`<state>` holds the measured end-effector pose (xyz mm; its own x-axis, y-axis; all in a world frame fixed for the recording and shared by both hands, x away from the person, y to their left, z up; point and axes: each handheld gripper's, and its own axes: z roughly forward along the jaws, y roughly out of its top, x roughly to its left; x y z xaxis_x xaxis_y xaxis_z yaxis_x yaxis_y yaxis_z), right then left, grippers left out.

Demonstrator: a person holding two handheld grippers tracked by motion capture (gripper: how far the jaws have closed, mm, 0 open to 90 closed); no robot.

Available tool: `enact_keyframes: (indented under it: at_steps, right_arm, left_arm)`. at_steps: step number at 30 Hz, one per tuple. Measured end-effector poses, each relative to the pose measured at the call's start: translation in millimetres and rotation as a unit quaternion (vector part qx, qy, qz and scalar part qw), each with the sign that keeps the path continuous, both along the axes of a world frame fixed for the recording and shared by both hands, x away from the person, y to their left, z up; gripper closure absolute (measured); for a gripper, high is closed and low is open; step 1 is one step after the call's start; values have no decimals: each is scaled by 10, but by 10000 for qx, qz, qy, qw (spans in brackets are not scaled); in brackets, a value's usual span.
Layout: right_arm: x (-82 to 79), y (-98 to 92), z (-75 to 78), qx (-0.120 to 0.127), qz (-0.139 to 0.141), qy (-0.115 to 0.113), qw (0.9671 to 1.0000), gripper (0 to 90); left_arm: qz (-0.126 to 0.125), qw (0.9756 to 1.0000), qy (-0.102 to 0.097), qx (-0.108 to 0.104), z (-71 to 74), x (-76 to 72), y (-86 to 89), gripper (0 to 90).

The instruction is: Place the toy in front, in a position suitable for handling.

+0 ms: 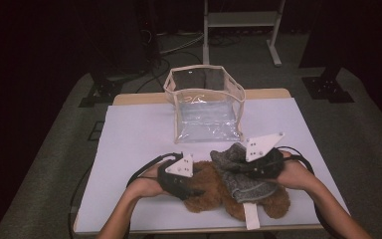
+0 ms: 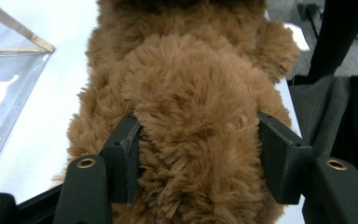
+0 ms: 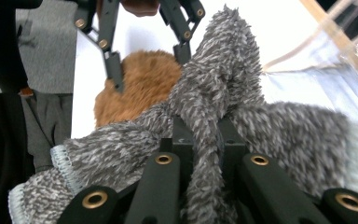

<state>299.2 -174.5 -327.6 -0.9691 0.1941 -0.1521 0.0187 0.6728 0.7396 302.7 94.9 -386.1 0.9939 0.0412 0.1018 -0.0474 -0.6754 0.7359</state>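
On the white bench [image 1: 129, 129], near its front edge, a brown plush toy [image 1: 214, 186] lies with a grey knitted garment [image 1: 241, 172] draped over its right part, and a clear plastic pouch [image 1: 206, 102] stands open well behind them. The left gripper [image 2: 198, 154] has its fingers [image 2: 123, 149] on either side of a rounded lump of the toy's fur; the pads appear to press into the pile, though whether they grip stuffing or merely loose fur cannot be told. The right gripper [image 3: 200, 135] has its fingers together, pinching a ridge of the grey garment, which rises in a fold above them. The main risk is judged to be a shallow hold on the left: if the fingers catch fur alone, the toy could slide free as soon as the garment is pulled. A second risk lies in the right pinch, which holds a narrow fold rather than a hem; the knit may stretch and slip out, or drag the toy along instead of coming off. Because both things lie close to the bench's near edge, a sudden release could send the toy toward the person's lap. The white strap [image 1: 251, 216] that hangs over that edge could also snag.
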Motion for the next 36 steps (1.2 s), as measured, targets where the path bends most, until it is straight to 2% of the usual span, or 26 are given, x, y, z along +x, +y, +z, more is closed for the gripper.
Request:
enact_keyframes:
  at_steps: [4, 6, 8, 9, 10, 12, 13, 14, 15, 16, 17, 18, 19, 21, 22, 24, 25, 26, 30, 31, 33, 36]
  right_arm:
    - [37, 3, -19, -110, 3, 55, 9999, 812]
    - [40, -162, -55, -99, -117, 154, 9998, 813]
    - [14, -298, -92, -33, -221, 210, 9995, 813]
    - [2, -363, -111, 10, -287, 225, 9993, 813]
    - [2, -363, -111, 10, -287, 225, 9993, 813]
    - [-21, -506, -148, 149, -483, 287, 9983, 814]
    - [-24, -519, -153, 175, -482, 285, 9983, 814]
    - [-35, -519, -157, 180, -482, 308, 9982, 814]
    - [-35, -519, -157, 180, -482, 308, 9982, 814]
    - [-44, -502, -156, 163, -453, 291, 9984, 814]
    - [-57, -415, -131, 63, -368, 222, 9991, 813]
    - [-57, -415, -131, 63, -368, 222, 9991, 813]
    - [-46, -311, -100, -33, -274, 169, 9995, 812]
    - [-36, -235, -85, -94, -216, 136, 9996, 812]
    - [-10, -48, -82, -230, -63, 81, 9997, 812]
    - [9, 136, -112, -404, 74, -3, 9992, 811]
    - [18, 188, -123, -497, 101, -80, 9987, 811]
    - [28, 195, -118, -476, 94, -58, 9988, 812]
    - [44, 47, -62, -313, -15, -11, 9995, 811]
    - [55, -150, 6, -209, -220, -61, 9995, 811]
    - [81, -331, 56, -137, -429, -80, 9990, 810]
    - [149, -610, 61, -11, -764, 79, 9970, 810]
  left_arm:
    - [-56, 10000, -71, -33, -17, -60, 34, 387]
    - [-39, 9998, -132, -143, 10, -52, 39, 382]
    - [129, 9994, -192, -258, 86, -12, 41, 344]
    - [129, 9994, -192, -258, 86, -12, 41, 326]
    - [168, 9993, -217, -272, 127, 12, 47, 326]
    - [349, 9991, -136, -174, 155, 70, 34, 277]
    - [349, 9991, -136, -174, 155, 70, 34, 278]
    - [308, 9994, 4, -180, 109, 90, 4, 284]
    - [308, 9994, 4, -180, 109, 90, 4, 313]
    - [274, 9994, 36, -221, 77, 94, -9, 313]
    - [273, 9993, 40, -239, 39, 100, -18, 382]
    - [287, 9992, 49, -277, 17, 101, -23, 382]
    - [247, 9992, 5, -326, -6, 102, -24, 425]
    - [235, 9991, -24, -347, -2, 99, -24, 448]
    - [175, 9991, -97, -368, 18, 81, -37, 459]
    - [154, 9994, -194, -222, 26, 69, -43, 464]
    - [188, 9994, -187, -219, 22, 72, -25, 464]
    - [234, 9992, -140, -282, 19, 76, -1, 464]
    - [234, 9991, -112, -336, 12, 78, 21, 464]
    - [222, 9992, -109, -324, 17, 81, 17, 463]
    - [225, 9992, -108, -309, 25, 88, 21, 462]
    - [264, 9990, -102, -347, 52, 98, 28, 449]
